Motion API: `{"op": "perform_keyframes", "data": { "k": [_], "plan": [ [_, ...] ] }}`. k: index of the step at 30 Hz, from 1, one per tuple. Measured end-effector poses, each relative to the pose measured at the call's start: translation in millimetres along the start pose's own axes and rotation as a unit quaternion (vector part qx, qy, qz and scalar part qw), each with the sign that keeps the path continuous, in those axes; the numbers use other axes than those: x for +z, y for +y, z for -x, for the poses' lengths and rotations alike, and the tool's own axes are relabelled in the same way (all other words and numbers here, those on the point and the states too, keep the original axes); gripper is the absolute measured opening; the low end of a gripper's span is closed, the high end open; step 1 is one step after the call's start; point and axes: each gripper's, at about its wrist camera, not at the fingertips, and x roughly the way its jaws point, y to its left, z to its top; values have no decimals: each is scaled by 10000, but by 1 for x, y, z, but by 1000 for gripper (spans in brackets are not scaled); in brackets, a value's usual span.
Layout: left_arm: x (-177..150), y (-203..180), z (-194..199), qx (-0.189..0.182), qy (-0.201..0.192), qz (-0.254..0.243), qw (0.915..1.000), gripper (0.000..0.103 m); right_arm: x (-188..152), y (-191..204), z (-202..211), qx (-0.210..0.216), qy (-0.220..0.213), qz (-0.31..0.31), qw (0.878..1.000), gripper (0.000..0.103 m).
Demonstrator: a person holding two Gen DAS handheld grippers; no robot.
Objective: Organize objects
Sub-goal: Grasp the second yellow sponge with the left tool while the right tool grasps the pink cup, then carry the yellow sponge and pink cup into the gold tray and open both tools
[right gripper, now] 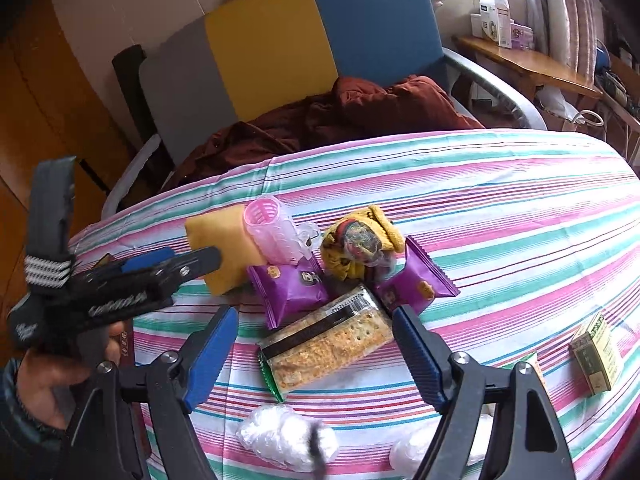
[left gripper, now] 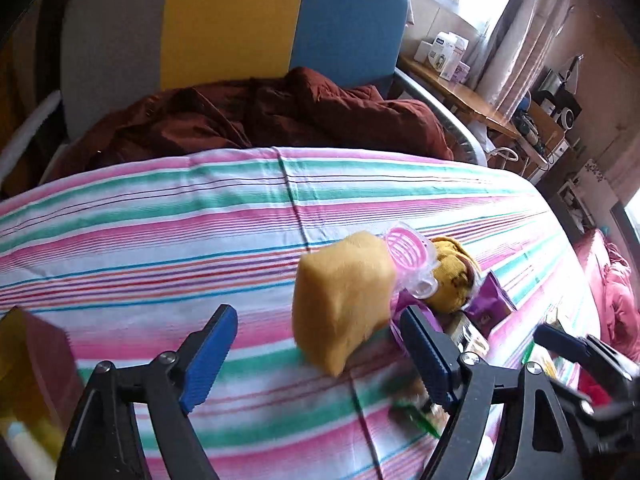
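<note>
A yellow sponge (left gripper: 342, 300) (right gripper: 224, 246) lies on the striped cloth (left gripper: 160, 232) (right gripper: 500, 208), just ahead of my open, empty left gripper (left gripper: 320, 350). Beside it are a pink hair roller (left gripper: 408, 252) (right gripper: 272, 232), a yellow sock bundle (left gripper: 452, 276) (right gripper: 360, 242), and two purple snack packets (right gripper: 292, 286) (right gripper: 416, 280). A cracker pack (right gripper: 328, 342) lies between the fingers of my open, empty right gripper (right gripper: 316, 354). The left gripper shows in the right wrist view (right gripper: 168, 260), beside the sponge.
A dark red jacket (left gripper: 260, 120) (right gripper: 340, 116) lies on a grey, yellow and blue chair (left gripper: 224, 20) behind the table. A green box (right gripper: 596, 354) sits at the right. Clear plastic bundles (right gripper: 284, 436) lie near the front edge. A brown box (left gripper: 32, 360) is at left.
</note>
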Motion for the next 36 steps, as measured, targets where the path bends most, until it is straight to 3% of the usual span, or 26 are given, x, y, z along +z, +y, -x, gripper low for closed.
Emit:
{"op": "perform_keyframes", "data": {
  "k": [2, 3, 7, 14, 21, 27, 30, 31, 32, 36],
  "plan": [
    [5, 0, -12, -158, 98, 36, 9998, 64, 0, 0, -2, -29, 33, 30, 10000, 81],
    [6, 0, -16, -293, 154, 35, 9994, 49, 0, 0, -3, -56, 47, 48, 10000, 81],
    [2, -8, -10, -573, 32, -80, 9983, 37, -2, -2, -7, -101, 104, 37, 9999, 81],
    [-28, 5, 26, -617, 64, 139, 9980, 33, -4, -1, -13, 84, 207, -28, 9997, 81],
    [-69, -8, 46, -576, 72, -169, 9982, 29, 2, 2, -26, 1452, 604, -815, 9842, 81],
    [-87, -21, 50, -564, 25, -419, 9975, 29, 12, 18, -51, 1910, 932, -1083, 9711, 80],
    [-92, -25, 52, -541, -6, -527, 9971, 28, 13, 24, -70, 2124, 1163, -1213, 9626, 72],
    [-94, -26, 52, -535, -18, -562, 9970, 28, 12, 24, -74, 2154, 1199, -1233, 9613, 62],
    [-96, -27, 52, -520, -26, -590, 9969, 28, 11, 25, -79, 2104, 1217, -1194, 9626, 43],
    [-103, -26, 48, -531, 35, -543, 9971, 27, 10, 29, -72, 1912, 1110, -883, 9712, 39]
  ]
}}
